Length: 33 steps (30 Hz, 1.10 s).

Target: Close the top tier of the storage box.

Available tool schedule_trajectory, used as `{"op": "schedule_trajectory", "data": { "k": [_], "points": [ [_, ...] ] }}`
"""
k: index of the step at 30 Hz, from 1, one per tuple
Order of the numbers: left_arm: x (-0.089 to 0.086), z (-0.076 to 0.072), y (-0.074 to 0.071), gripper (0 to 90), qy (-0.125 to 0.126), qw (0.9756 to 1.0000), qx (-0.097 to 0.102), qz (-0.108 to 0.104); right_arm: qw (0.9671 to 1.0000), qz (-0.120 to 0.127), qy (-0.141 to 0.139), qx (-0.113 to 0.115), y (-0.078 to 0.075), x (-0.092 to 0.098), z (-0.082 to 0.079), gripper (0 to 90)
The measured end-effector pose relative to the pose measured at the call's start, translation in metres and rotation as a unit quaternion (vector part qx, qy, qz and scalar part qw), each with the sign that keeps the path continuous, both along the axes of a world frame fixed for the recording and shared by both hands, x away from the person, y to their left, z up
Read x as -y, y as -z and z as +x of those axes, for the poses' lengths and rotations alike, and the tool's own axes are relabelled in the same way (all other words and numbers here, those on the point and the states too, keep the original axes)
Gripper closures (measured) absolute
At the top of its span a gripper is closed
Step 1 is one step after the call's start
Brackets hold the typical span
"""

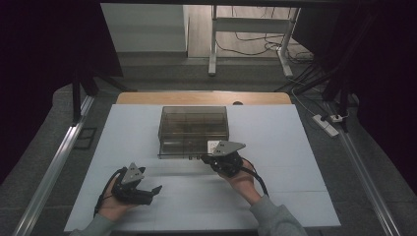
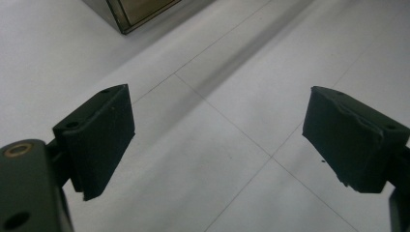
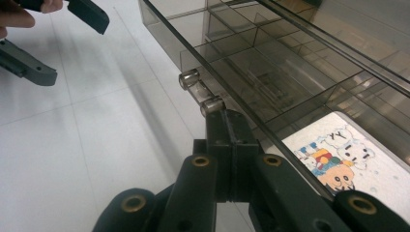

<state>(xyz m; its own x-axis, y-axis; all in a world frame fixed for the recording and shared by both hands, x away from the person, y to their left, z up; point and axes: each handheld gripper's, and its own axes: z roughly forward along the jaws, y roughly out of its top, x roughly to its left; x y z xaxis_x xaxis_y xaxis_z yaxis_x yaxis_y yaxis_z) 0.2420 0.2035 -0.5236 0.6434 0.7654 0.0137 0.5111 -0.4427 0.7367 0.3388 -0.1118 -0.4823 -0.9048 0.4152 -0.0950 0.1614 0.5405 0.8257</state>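
Note:
A smoky clear plastic drawer box (image 1: 194,123) stands in the middle of the white table (image 1: 275,147). Its lower drawer (image 3: 270,63) has several compartments, and a card with a cartoon picture (image 3: 338,159) lies in one. My right gripper (image 1: 204,158) is at the drawer's front, shut on the clear handle (image 3: 200,92). My left gripper (image 1: 153,190) is held low over the table at the front left, apart from the box. Its jaws are wide open with nothing between them (image 2: 217,111). The box's corner (image 2: 130,14) lies far ahead of them.
The left gripper (image 3: 77,50) also appears off to the side in the right gripper view. Bare white table surrounds the box. Beyond the table are a desk frame (image 1: 214,44), floor cables and a power strip (image 1: 327,123).

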Motion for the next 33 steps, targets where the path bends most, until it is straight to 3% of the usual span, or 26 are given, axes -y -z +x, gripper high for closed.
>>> {"op": "schedule_trajectory", "data": {
  "k": [33],
  "points": [
    [0.000, 0.000, 0.001, 11.4, 0.002, 1.0000, -0.001, 0.003, 0.9996, 0.014, 0.023, 0.006, 0.004, -0.001, 0.012, 89.6]
  ]
}}
